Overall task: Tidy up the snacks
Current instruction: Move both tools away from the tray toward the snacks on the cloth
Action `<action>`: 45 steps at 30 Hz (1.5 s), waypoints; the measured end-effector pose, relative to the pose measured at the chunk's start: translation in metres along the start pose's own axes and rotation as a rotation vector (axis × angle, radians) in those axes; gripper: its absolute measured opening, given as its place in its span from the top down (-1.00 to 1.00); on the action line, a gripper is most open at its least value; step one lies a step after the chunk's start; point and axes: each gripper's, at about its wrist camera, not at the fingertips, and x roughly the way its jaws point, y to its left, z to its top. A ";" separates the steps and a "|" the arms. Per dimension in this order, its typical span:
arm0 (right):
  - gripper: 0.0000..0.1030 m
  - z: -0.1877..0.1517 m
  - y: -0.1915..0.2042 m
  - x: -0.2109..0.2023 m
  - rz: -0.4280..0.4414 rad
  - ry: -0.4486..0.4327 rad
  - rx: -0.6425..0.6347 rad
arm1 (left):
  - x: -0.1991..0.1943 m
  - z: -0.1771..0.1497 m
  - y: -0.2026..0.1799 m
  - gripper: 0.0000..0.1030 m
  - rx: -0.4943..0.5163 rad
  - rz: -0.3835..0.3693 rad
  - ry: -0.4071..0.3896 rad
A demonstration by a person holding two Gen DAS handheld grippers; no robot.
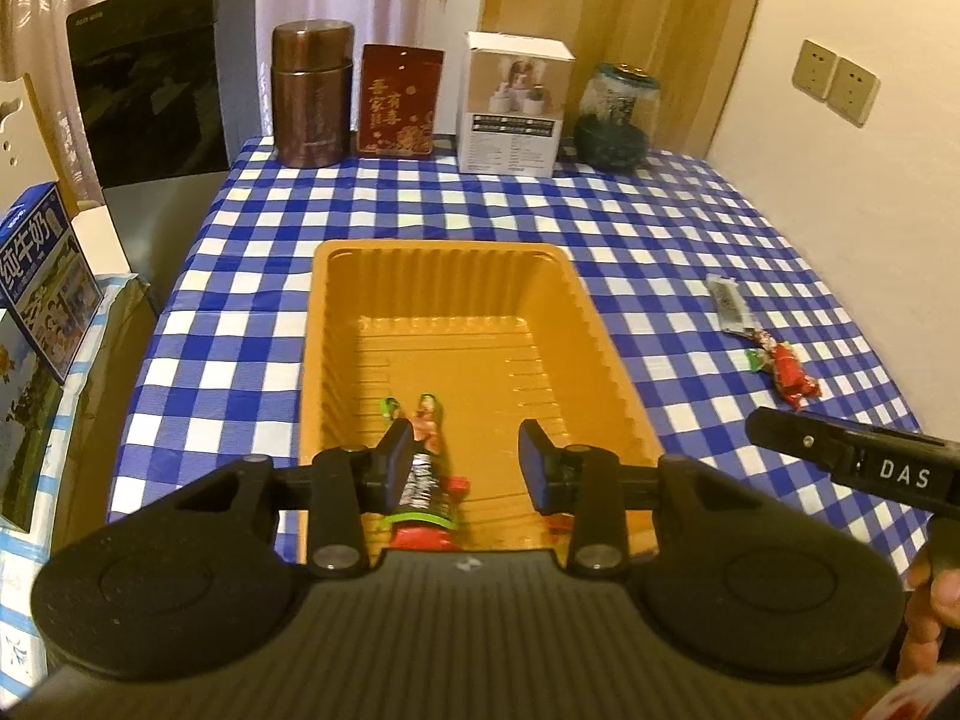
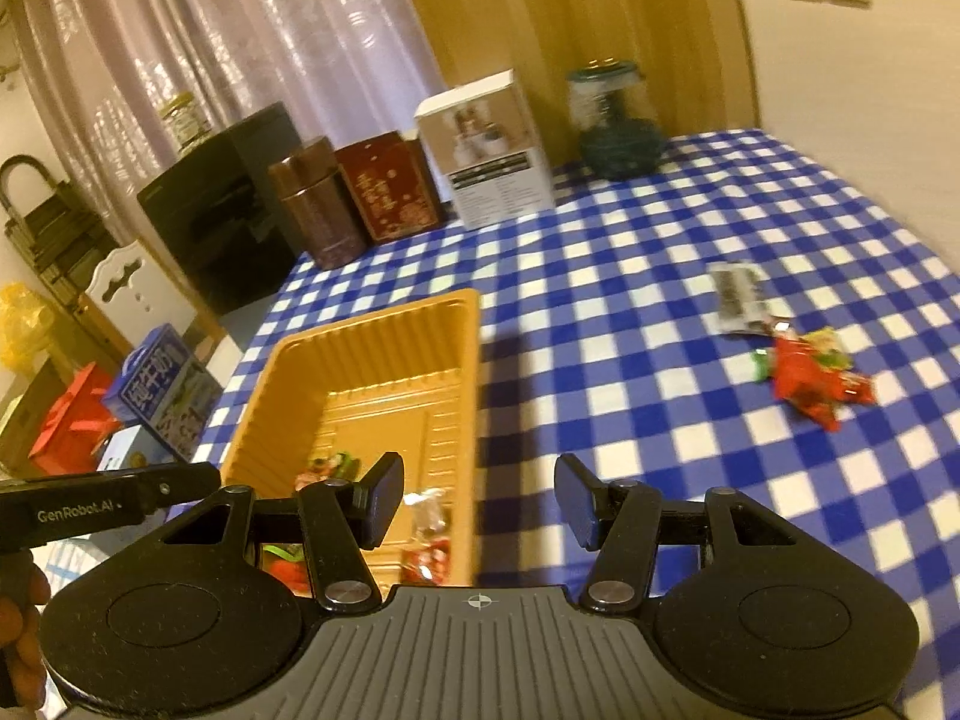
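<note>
Orange plastic tray (image 1: 336, 324) sits in the middle of the checked tablecloth (image 1: 630, 228), and a few wrapped snacks (image 1: 427, 468) already lie at its near end. The left gripper (image 1: 465, 459) hangs over them with its jaws apart, holding nothing, so a drop-off looks finished. Two more pieces wait well to the right of the tray: a grey packet (image 1: 729, 303) and, just beside it, a red wrapped candy (image 1: 789, 372).

The right gripper (image 2: 477, 501) hovers over the tray's right edge, jaws also apart and empty. The step in hand is likely fetching the leftovers; that calls for swinging right, lowering flat over the red candy (image 2: 810, 381) and closing on its crinkly wrapper.

Only the right view shows a clear-wrapped sweet (image 2: 429, 516) in the tray. It is blurred, while the left view is sharp.
</note>
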 end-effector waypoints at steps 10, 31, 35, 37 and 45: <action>-0.09 -0.008 -0.030 -0.048 -0.055 -0.040 0.020 | -0.018 -0.009 -0.038 0.07 0.001 -0.024 -0.019; -0.10 -0.010 -0.087 -0.095 -0.162 -0.076 0.075 | -0.020 -0.019 -0.108 -0.26 0.037 -0.093 -0.030; -0.10 -0.008 -0.100 -0.099 -0.188 -0.074 0.093 | -0.015 -0.018 -0.122 -0.36 0.040 -0.117 -0.028; -0.10 -0.007 -0.107 -0.100 -0.199 -0.072 0.101 | -0.011 -0.017 -0.129 -0.40 0.049 -0.126 -0.025; -0.11 -0.005 -0.133 -0.101 -0.232 -0.069 0.131 | 0.003 -0.013 -0.157 -0.48 0.088 -0.149 -0.015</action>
